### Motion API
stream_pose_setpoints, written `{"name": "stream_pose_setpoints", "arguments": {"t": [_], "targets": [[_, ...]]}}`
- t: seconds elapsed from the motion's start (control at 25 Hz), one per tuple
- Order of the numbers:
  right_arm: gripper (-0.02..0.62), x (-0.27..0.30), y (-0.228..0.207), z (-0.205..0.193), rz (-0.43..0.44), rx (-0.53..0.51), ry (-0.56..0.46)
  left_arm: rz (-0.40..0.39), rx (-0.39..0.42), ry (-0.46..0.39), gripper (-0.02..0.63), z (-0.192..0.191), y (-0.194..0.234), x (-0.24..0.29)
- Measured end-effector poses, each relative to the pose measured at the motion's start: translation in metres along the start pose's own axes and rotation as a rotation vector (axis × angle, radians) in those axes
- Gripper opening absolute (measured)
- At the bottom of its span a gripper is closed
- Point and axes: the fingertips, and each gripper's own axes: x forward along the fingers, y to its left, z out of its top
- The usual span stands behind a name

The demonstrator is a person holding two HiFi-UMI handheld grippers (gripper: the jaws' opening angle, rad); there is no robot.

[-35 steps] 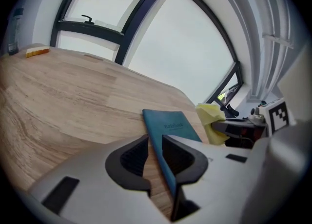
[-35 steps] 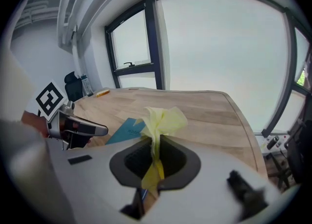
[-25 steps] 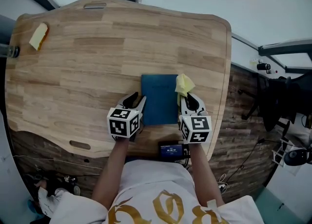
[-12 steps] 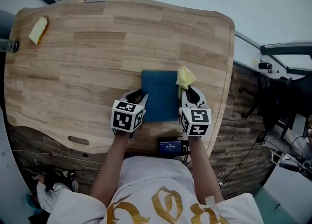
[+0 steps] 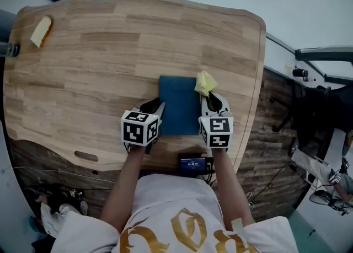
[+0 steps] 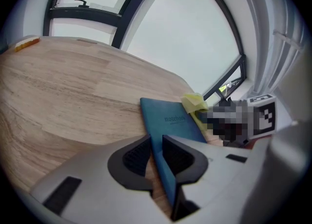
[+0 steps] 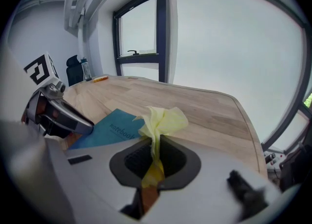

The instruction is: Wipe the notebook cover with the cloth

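My left hand-held gripper (image 6: pixel 156 152) is at the left edge of the blue notebook (image 5: pixel 179 106). Its jaws are closing, with the notebook's edge standing between them. The right pad lies against the cover, while a sliver of table (image 5: pixel 110 53) shows between the left pad and the edge, so the grip is not yet made.

My right hand-held gripper (image 7: pixel 155 152) is clenched on the yellow cloth (image 5: pixel 205 82). The cloth is pinched between the pads and rises out of them in a crumpled tuft.

The notebook lies flat on the wooden table, close to the near edge and toward the right edge, between my two grippers. Its cover faces up, with the printed word "notebook" showing.

The cloth tuft sits at the notebook's far right corner; whether it touches the cover cannot be told.

A small yellow piece (image 5: pixel 42 30) lies at the table's far left corner, well apart from the notebook. A dark device with a lit display (image 5: pixel 193 165) sits at the table's near edge, between my forearms.
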Motion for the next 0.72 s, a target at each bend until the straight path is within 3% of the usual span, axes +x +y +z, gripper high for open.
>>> {"name": "stream_pose_setpoints", "arguments": {"t": [0.24,0.72], "targets": [[0.037,0.009,0.008,-0.008,0.028,-0.077,0.046,0.000,-0.008,0.002,0.079,0.000,0.001,0.000],[0.037,0.012,0.019,-0.006,0.069,-0.093,0.076,-0.006,-0.042,-0.004,0.078,0.000,0.001,0.001]]}}
